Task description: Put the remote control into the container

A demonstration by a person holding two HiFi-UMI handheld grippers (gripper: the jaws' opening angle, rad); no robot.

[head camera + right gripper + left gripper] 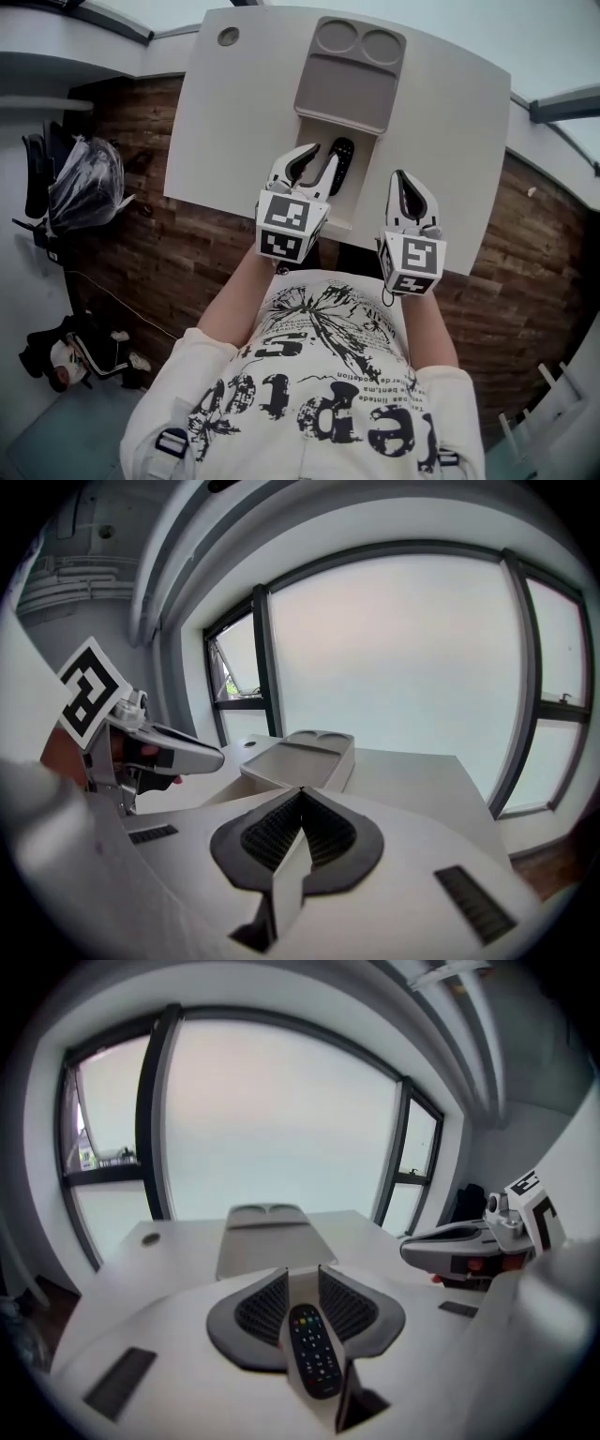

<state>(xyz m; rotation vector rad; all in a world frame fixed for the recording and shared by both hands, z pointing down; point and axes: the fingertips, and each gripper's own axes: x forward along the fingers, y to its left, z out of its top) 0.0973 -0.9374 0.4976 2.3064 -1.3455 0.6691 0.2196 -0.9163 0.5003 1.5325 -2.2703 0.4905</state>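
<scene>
Clamping ribbed dark fingers (265, 1305) of the left gripper (303, 1267) on the sides of the slim black remote control (312, 1349), buttons up, poised over the near end of the beige moulded container (342, 89) on the smooth white counter (450, 141). Pressing the right gripper (300, 791) fingers (272, 834) tip to tip, empty.

Head view looks steeply down at the tabletop (450, 141); both gripper views skim low across it, sharing the container (347, 89).
</scene>
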